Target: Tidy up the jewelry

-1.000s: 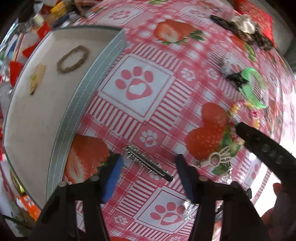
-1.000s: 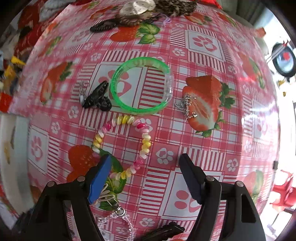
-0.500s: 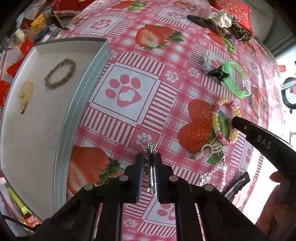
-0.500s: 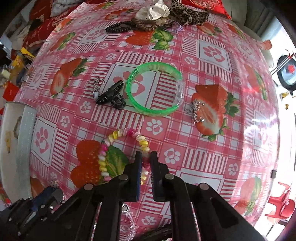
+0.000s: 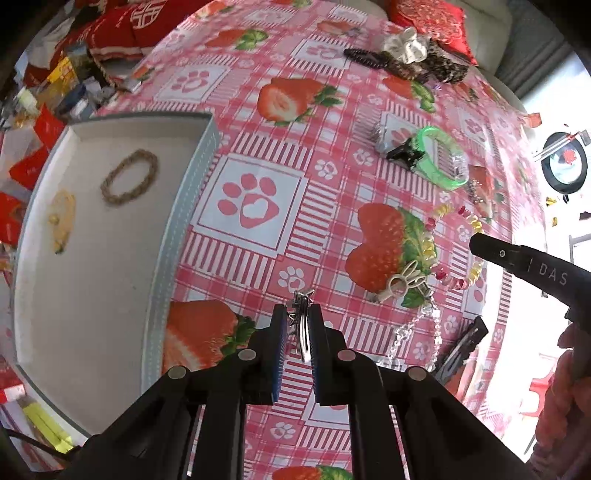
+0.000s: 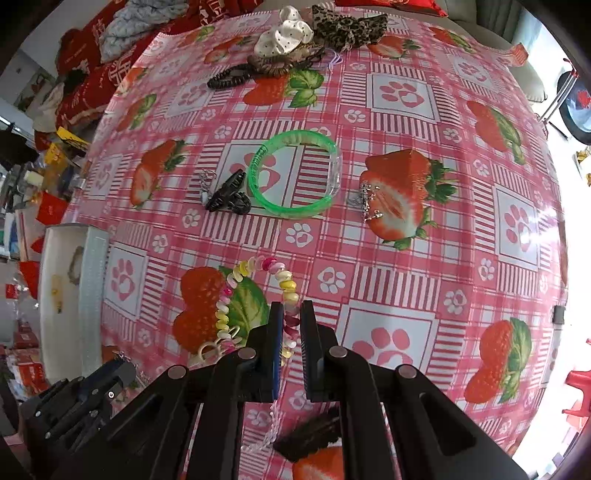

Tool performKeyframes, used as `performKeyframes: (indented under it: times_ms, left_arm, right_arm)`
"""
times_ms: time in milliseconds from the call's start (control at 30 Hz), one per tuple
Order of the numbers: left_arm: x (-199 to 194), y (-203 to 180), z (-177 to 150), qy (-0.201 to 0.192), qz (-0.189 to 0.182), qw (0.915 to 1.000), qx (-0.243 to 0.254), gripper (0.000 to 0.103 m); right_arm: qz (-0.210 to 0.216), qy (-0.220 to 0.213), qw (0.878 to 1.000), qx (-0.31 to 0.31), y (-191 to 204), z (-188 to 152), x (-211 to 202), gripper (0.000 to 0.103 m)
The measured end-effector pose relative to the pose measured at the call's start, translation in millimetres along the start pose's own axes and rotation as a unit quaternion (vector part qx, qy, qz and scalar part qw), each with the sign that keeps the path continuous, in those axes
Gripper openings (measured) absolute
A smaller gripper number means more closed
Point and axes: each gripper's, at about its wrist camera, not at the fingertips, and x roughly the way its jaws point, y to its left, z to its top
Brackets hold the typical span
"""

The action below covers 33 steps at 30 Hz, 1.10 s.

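Note:
My left gripper [image 5: 297,314] is shut on a silver star hair clip [image 5: 302,314] and holds it above the tablecloth, right of the grey tray [image 5: 184,206]. The tray holds a braided bracelet [image 5: 129,181] and a yellow piece [image 5: 61,221]. My right gripper [image 6: 291,314] is shut on a pastel bead bracelet [image 6: 236,291], which also shows in the left wrist view [image 5: 454,251]. A green bangle [image 6: 295,173], a black claw clip [image 6: 227,194] and silver earrings [image 6: 365,203] lie further back.
A white bunny clip [image 5: 404,282], a clear bead chain [image 5: 417,332] and a dark hair clip [image 5: 461,343] lie near the front. Scrunchies and hair ties [image 6: 295,40] sit at the far edge. Clutter and red cushions [image 5: 110,33] lie left of the table.
Both grippers shut: the left on the silver clip, the right on the bead bracelet. Both have since lifted, the left raising the clip off the cloth.

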Motion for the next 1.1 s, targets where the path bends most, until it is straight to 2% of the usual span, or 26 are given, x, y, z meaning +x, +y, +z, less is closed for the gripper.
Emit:
performKeyframes:
  times_ms: [233, 400, 600, 767, 800, 833, 867, 933, 1033, 1100]
  left_arm:
    - [-27, 2, -1, -0.028, -0.013, 0.9991, 0.028, 0.018]
    - [-39, 10, 1, -0.040, -0.022, 0.9987, 0.024, 0.018]
    - [-36, 19, -1, -0.029, -0.010, 0.9993, 0.022, 0.018]
    - [-12, 9, -1, 0.004, -0.020, 0.9997, 0.009, 0.019]
    - [-8, 6, -2, 0.007, -0.019, 0.9997, 0.008, 0.029]
    - [-5, 4, -2, 0.011, -0.019, 0.9997, 0.007, 0.052]
    - [-1, 1, -3, 0.017, -0.015, 0.9997, 0.002, 0.103]
    - [0, -3, -2, 0.003, 0.000, 1.0000, -0.004, 0.103]
    - [6, -9, 1, 0.012, 0.003, 0.9999, -0.008, 0.103]
    - [12, -9, 3, 0.014, 0.027, 0.9994, -0.017, 0.103]
  right_arm:
    - [0.007, -0.010, 1.000, 0.003, 2, 0, -20, 0.009]
    - [0.005, -0.017, 1.000, 0.000, 9, 2, -30, 0.009]
    - [0.003, -0.012, 1.000, -0.013, 22, -3, -34, 0.009]
    - [0.004, -0.007, 1.000, -0.015, 25, -9, -34, 0.009]
    - [0.004, -0.006, 1.000, -0.013, 24, -10, -34, 0.009]
    - [0.003, -0.006, 1.000, -0.011, 22, -11, -34, 0.009]
    - [0.003, -0.005, 1.000, -0.008, 20, -12, -34, 0.009]
    - [0.004, -0.004, 1.000, -0.002, 14, -13, -34, 0.009]
    - [0.004, -0.005, 1.000, 0.009, 4, -14, -36, 0.009]
    - [0.006, -0.004, 1.000, 0.014, 0, -15, -36, 0.009]
